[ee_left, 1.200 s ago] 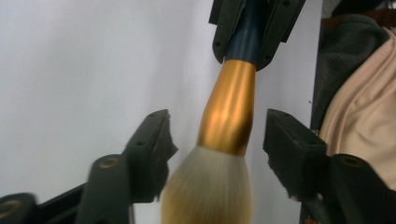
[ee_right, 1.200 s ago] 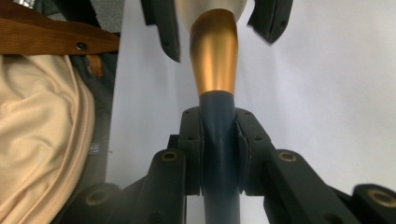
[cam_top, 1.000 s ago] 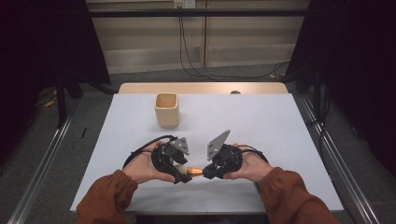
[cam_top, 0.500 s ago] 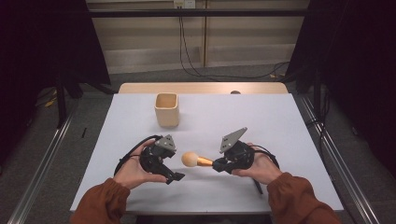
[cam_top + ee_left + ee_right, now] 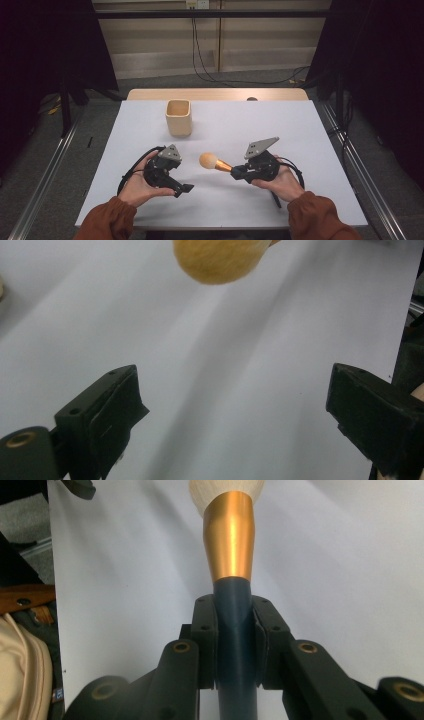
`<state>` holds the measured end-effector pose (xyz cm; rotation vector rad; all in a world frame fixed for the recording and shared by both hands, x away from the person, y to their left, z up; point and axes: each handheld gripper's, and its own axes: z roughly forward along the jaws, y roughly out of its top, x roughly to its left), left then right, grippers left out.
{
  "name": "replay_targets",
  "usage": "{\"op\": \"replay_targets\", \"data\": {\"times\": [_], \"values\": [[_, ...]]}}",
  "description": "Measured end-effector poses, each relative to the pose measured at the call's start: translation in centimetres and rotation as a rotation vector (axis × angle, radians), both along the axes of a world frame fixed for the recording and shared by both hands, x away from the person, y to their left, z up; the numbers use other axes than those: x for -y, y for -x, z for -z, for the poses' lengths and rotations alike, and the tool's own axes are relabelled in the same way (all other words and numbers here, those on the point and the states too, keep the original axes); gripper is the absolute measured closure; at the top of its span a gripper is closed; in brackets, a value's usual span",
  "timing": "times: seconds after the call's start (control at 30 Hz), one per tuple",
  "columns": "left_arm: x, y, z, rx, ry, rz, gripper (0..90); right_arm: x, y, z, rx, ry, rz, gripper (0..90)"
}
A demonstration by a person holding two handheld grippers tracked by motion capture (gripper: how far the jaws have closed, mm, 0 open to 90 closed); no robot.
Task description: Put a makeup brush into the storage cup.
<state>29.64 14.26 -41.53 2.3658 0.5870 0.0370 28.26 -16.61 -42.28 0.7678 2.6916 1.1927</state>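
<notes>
- The right claw [image 5: 237,173], at the lower right of centre in the high view, is clenched on the dark handle of a makeup brush [image 5: 215,162].
- The brush's gold collar and round pale head point toward the frame's centre, seemingly just above the white counter [image 5: 300,130].
- The left claw [image 5: 184,189], lower left, has just been opening; its jaws stand wide with nothing between.
- A beige cup [image 5: 178,117] stands upright at the upper centre, well apart.

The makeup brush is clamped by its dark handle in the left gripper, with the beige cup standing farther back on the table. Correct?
No: the right gripper clamps the makeup brush, as the right gripper view shows. The left gripper is open. The beige cup does stand farther back.
</notes>
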Motion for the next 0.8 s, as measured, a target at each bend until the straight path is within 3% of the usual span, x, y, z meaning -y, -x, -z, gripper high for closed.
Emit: {"op": "replay_targets", "data": {"times": [0.23,0.37,0.53,0.8], "values": [[-0.3,0.2,0.5,0.010,0.026,-0.028,6.9,0.3,0.3,0.5,0.013,-0.058,0.033,75.4],[-0.7,0.3,0.5,0.015,0.031,-0.020,5.7,0.4,0.4,0.6,0.031,-0.092,0.051,75.4],[-1.1,0.6,0.4,0.027,0.066,-0.012,4.1,0.4,0.4,1.1,0.046,-0.147,0.085,75.4],[-1.8,0.8,0.6,0.049,0.080,-0.058,4.1,0.6,0.5,1.3,0.062,-0.191,0.127,75.3]]}}
